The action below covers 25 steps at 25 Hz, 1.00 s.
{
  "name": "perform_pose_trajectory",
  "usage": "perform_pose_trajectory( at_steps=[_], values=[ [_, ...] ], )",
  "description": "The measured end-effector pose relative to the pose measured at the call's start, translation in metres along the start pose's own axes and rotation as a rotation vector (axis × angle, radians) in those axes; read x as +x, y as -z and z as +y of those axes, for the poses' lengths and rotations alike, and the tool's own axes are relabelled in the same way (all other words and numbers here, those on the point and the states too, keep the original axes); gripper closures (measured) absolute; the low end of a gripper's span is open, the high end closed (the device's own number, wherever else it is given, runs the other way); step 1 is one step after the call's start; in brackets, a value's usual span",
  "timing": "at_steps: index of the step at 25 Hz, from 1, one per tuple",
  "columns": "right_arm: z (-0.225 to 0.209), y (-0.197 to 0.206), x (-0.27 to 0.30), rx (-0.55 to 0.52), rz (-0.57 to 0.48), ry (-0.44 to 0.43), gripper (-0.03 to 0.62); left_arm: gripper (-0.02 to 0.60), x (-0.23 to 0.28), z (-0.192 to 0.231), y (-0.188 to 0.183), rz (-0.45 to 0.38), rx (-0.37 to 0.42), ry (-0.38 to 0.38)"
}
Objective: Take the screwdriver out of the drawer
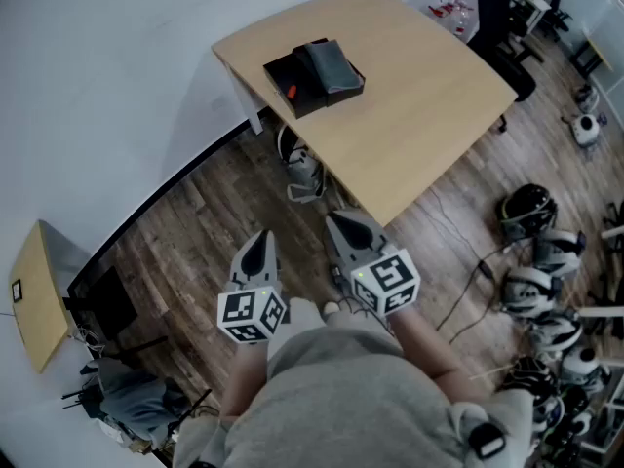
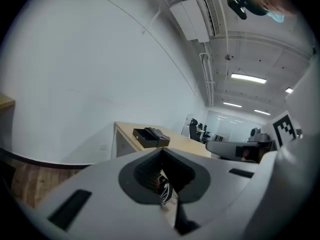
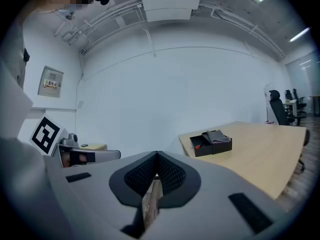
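Note:
A black drawer box point(image 1: 314, 76) sits on the far left part of the light wooden table point(image 1: 419, 115). Its drawer is pulled out to the left, and a small red piece point(image 1: 290, 92), perhaps the screwdriver's handle, shows inside. The box also appears small in the left gripper view point(image 2: 150, 137) and in the right gripper view point(image 3: 211, 143), with the red piece point(image 3: 198, 145) in its open drawer. My left gripper point(image 1: 259, 245) point(image 2: 161, 154) and right gripper point(image 1: 343, 220) point(image 3: 156, 156) are held close to the body over the floor, well short of the table. Both are shut and hold nothing.
A grey object point(image 1: 297, 169) stands under the table's near corner. Helmets and headsets point(image 1: 531, 213) with cables lie on the wood floor at the right. A black office chair point(image 1: 497, 13) stands beyond the table. A small wooden side table point(image 1: 39, 295) and dark gear point(image 1: 102, 300) are at the left.

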State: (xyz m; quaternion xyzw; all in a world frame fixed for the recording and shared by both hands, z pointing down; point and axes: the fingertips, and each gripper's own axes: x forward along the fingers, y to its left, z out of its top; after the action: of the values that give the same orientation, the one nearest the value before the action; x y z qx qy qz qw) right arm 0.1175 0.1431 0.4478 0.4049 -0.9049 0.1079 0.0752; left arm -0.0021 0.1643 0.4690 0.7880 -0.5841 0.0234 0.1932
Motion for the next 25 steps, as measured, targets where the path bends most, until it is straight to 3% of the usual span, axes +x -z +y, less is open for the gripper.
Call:
perform_pose_trajectory(
  at_steps=[4,13,25],
  values=[
    [0.009,0.002,-0.015,0.002,0.009,-0.020,0.595,0.580,-0.018,0.001,-0.001,-0.021,0.000,-0.049],
    [0.023,0.013,-0.025,-0.008,0.025,-0.038,0.595,0.580,-0.028,-0.032,0.008,-0.004,0.045,-0.002],
    [0.037,0.017,-0.025,0.022,0.024,-0.091,0.595,0.580,-0.034,-0.033,0.007,-0.026,0.044,-0.033]
  ],
)
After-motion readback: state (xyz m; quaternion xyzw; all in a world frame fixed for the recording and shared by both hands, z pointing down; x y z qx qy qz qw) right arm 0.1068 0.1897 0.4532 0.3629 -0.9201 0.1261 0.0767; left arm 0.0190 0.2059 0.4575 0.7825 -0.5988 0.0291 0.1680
